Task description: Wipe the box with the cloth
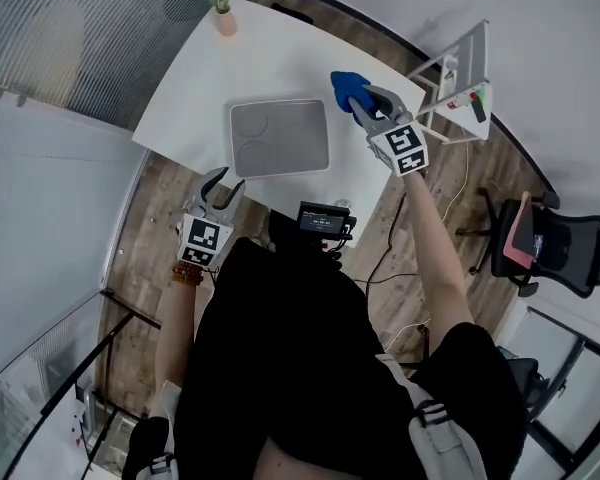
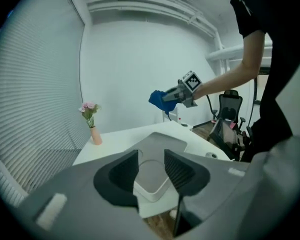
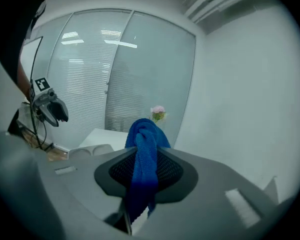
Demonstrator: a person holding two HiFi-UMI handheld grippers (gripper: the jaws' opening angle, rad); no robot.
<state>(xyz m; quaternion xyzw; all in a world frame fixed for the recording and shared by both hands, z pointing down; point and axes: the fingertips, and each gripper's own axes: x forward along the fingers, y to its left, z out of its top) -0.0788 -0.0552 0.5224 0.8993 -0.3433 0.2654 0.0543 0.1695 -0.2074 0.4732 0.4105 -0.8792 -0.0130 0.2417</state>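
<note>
Grey plastic jaws of your left gripper [image 1: 223,184] stand spread and empty, just short of the table's near edge. Through their gap, the flat grey rectangular box [image 1: 279,137] lies directly ahead. It rests mid-way across the white table [image 1: 280,53], longer sides running across you. Beyond it, your right gripper [image 1: 358,103] is pinching the bunched blue terry cloth [image 1: 344,85], held in the air off the box's far right corner. Judgement: from those jaws the box lies leftward and nearer. Your left hand is closer for bracing. A small vase of pink flowers [image 1: 223,13] stands farthest, well apart.
</note>
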